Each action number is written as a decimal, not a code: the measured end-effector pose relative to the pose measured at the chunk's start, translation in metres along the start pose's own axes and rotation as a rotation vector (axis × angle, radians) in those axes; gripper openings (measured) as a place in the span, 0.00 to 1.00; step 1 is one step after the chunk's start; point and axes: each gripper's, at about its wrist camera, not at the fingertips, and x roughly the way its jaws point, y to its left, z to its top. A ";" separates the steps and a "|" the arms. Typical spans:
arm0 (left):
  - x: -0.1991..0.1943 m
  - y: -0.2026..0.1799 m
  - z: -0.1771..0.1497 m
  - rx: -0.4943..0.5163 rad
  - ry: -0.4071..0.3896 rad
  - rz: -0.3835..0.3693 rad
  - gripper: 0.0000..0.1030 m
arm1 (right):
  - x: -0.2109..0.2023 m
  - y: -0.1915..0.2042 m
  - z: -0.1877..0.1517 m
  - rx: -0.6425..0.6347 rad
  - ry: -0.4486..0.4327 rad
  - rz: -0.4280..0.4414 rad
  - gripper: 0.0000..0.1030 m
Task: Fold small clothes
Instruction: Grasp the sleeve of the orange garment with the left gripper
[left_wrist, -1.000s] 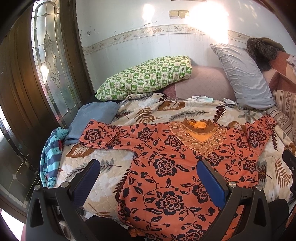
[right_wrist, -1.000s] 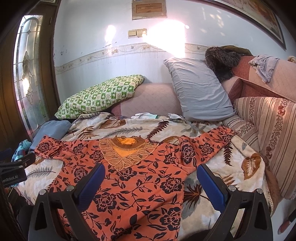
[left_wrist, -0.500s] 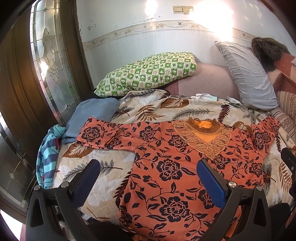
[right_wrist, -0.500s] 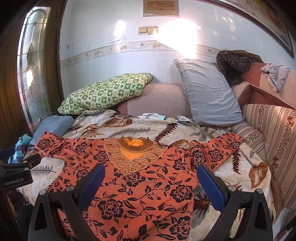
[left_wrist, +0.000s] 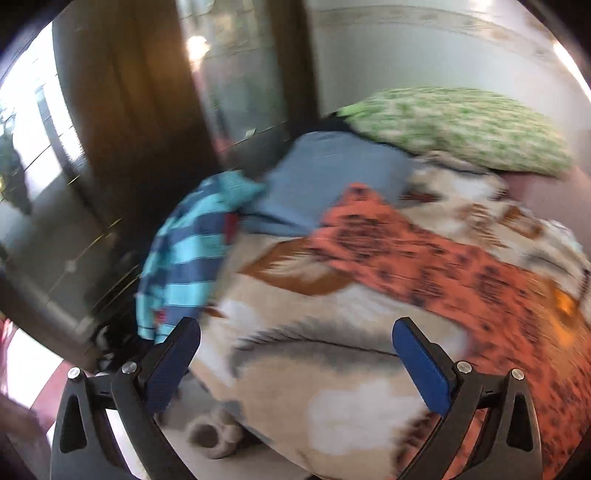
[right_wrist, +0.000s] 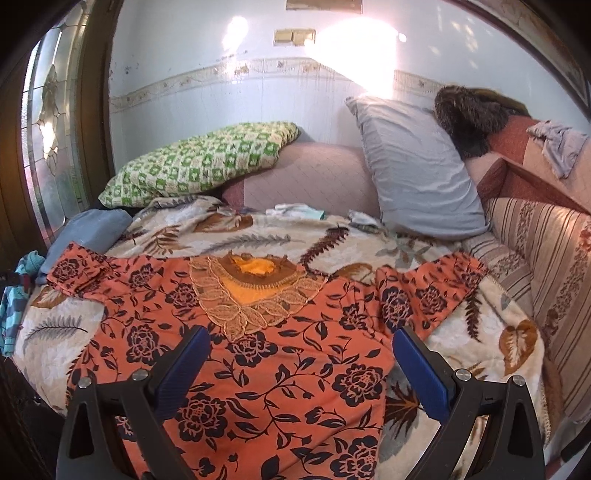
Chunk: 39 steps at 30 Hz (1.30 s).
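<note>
Right gripper (right_wrist: 297, 365), at the bottom of its frame, has both blue pads spread wide and empty above the orange floral top (right_wrist: 258, 347); left gripper (left_wrist: 295, 363), bottom centre of a motion-blurred frame, is likewise spread wide and holds nothing. Leaf-print blanket (right_wrist: 258, 232) covers the bed across the middle of the right wrist view. On it the orange floral top lies spread flat, front up, filling the lower centre, its lace neckline (right_wrist: 255, 291) near mid-frame, one sleeve reaching toward the left edge and the other toward centre right. In the left wrist view the same garment (left_wrist: 480, 273) appears as a blurred orange band at right, its sleeve end touching the blue-grey cloth (left_wrist: 325, 188) at centre. Grey pillow (right_wrist: 417, 166) leans against the wall at upper right; green checked pillow (right_wrist: 207, 162) lies at upper left. Striped sofa cushion (right_wrist: 546, 266) occupies the right edge. Striped turquoise garment (left_wrist: 184, 258) hangs over the bed edge, left of centre in the left wrist view. Stained-glass door panel (right_wrist: 48, 122) stands at far left.
</note>
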 end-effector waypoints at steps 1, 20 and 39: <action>0.015 0.011 0.005 -0.014 0.027 0.030 1.00 | 0.008 0.001 -0.001 -0.007 0.008 -0.006 0.98; 0.109 -0.126 0.028 0.255 0.065 -0.017 1.00 | 0.116 -0.072 -0.027 0.195 0.118 -0.027 0.98; 0.158 -0.152 0.051 0.286 0.144 -0.155 0.15 | 0.133 -0.086 -0.031 0.252 0.116 0.043 0.90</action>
